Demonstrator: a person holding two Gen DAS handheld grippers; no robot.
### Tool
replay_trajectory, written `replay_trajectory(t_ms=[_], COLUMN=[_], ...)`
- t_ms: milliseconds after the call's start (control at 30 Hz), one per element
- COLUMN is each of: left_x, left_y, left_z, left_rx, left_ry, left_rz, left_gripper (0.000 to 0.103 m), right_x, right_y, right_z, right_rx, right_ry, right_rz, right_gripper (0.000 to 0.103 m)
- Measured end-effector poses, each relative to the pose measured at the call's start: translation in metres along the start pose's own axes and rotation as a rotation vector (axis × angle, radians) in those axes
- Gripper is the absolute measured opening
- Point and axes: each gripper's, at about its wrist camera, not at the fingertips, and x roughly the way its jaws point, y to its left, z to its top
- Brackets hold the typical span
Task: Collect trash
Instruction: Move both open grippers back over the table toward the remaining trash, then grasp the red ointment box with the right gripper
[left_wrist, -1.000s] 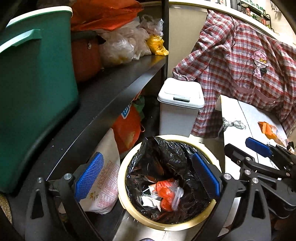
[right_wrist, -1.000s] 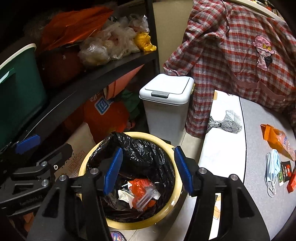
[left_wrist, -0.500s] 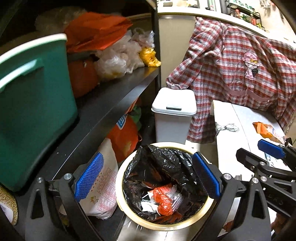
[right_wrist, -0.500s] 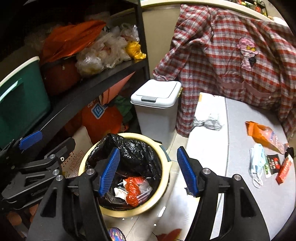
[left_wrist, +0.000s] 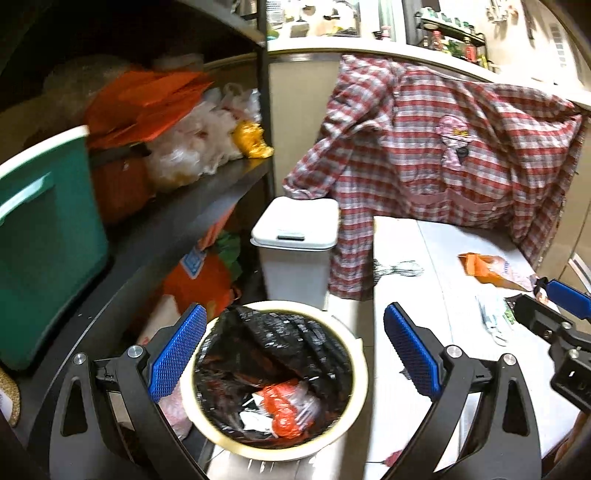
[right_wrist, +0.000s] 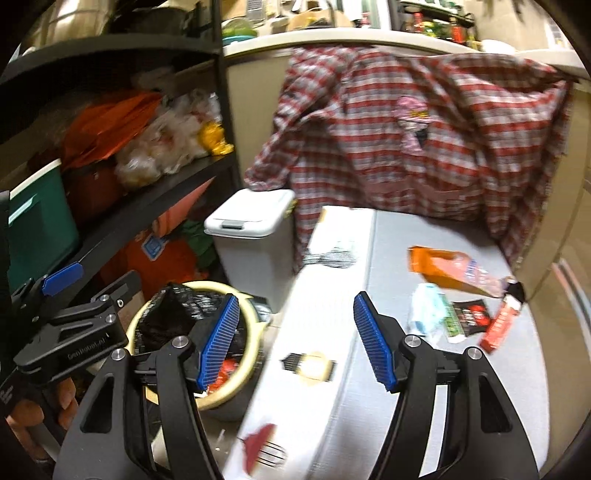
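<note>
A cream bin (left_wrist: 360, 373) with a black liner holds red and clear wrappers (left_wrist: 284, 406); it also shows in the right wrist view (right_wrist: 251, 332). My left gripper (left_wrist: 295, 350) is open and empty above the bin. My right gripper (right_wrist: 295, 339) is open and empty over the left edge of the grey table (right_wrist: 369, 280). On the table lie an orange bag (right_wrist: 443, 267), a blue face mask (right_wrist: 424, 314), a black packet (right_wrist: 471, 314) and a red wrapper (right_wrist: 500, 326).
A white lidded bin (left_wrist: 295, 236) stands behind the cream bin. A black shelf (left_wrist: 177, 221) at left holds a green tub (left_wrist: 44, 243) and bags. A plaid shirt (left_wrist: 443, 166) hangs behind the table.
Both grippers have risen and pulled back from the bin. The right gripper has swung right, from over the bin to over the table edge. Both stay open.
</note>
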Motion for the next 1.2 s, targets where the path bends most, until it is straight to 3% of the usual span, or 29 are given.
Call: replay_trajectory(t_ms=[733,933,1200], left_x=[0.015,0.045,0.088], left_y=[-0.173,-0.219,-0.251], left_z=[0.007,-0.001,-0.01], left_rx=[0.151,0.19,0.202], left_ry=[-0.01,0.035,0.044], left_rz=[-0.262,-0.332,-0.334], left_gripper=[0.093,0.093,0.093], right_x=[-0.058,-0.04,0.017], right_y=[-0.195,-0.239,-0.275], right_z=[-0.032,-0.032,-0.043], right_rx=[0.214,0.239,0.293], right_ry=[-0.045,-0.047,-0.032], right_rz=[-0.364,-0.416,-0.432], right_gripper=[0.065,0.065,0.065])
